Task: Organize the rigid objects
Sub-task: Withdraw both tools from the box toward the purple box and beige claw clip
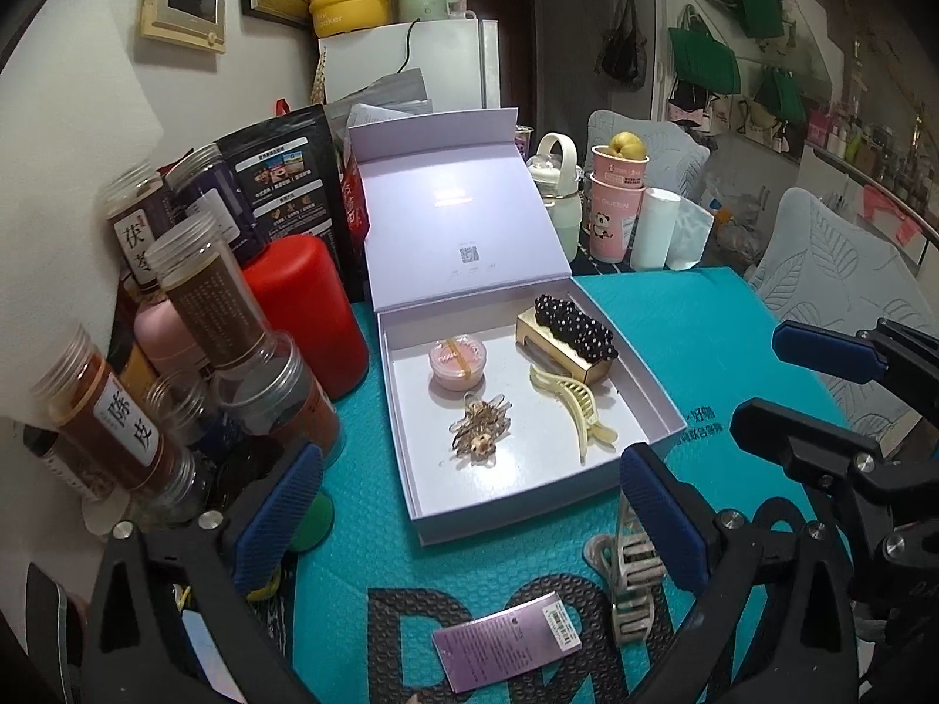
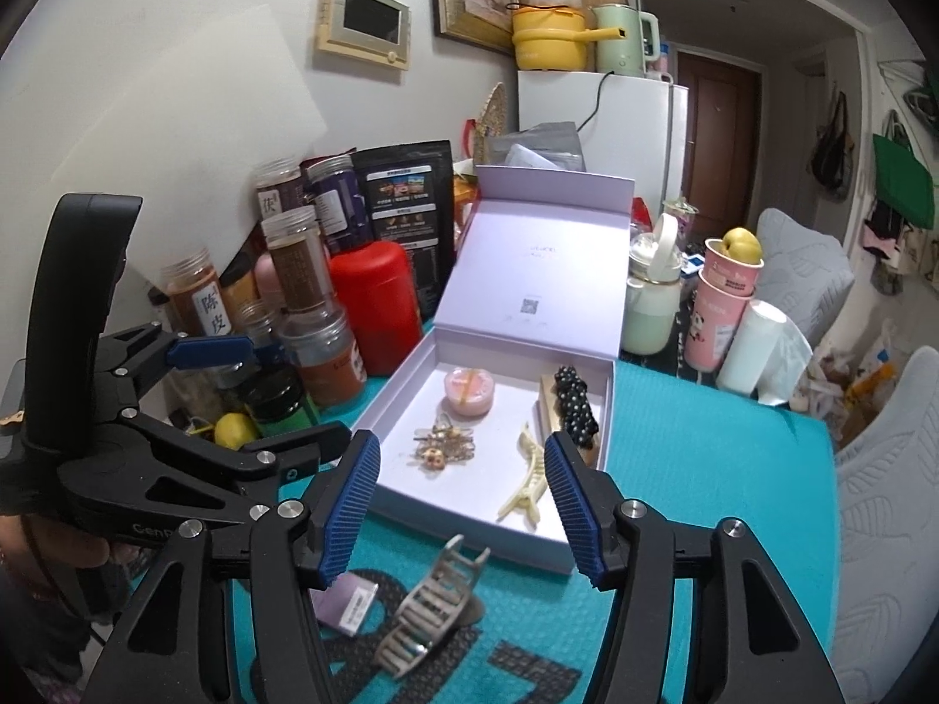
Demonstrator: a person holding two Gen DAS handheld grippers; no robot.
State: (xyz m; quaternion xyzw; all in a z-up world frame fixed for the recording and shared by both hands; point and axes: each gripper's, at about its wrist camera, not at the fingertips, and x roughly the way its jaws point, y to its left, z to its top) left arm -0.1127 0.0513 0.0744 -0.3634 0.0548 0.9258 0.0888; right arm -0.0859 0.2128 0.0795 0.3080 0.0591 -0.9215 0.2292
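Note:
An open lilac box (image 1: 657,399) (image 2: 411,375) sits on the teal mat. Inside lie a pink round jar (image 1: 458,362) (image 2: 469,390), a gold butterfly clip (image 1: 480,429) (image 2: 440,441), a cream claw clip (image 1: 578,405) (image 2: 525,481) and a black beaded clip on a gold block (image 1: 572,337) (image 2: 575,408). A grey claw clip (image 1: 625,581) (image 2: 431,607) and a purple tag (image 1: 507,639) (image 2: 346,601) lie on the mat in front of the box. My left gripper (image 1: 469,522) is open over the box's near edge. My right gripper (image 2: 463,504) is open just above the grey clip.
Spice jars (image 1: 193,293) (image 2: 299,276), a red canister (image 1: 305,311) (image 2: 378,305) and a black pouch (image 1: 281,188) crowd the left wall. Pink cups with a pear (image 1: 616,199) (image 2: 725,305), a kettle bottle (image 2: 654,293) and a white roll (image 1: 654,229) stand behind the box. A grey chair (image 2: 880,498) is at right.

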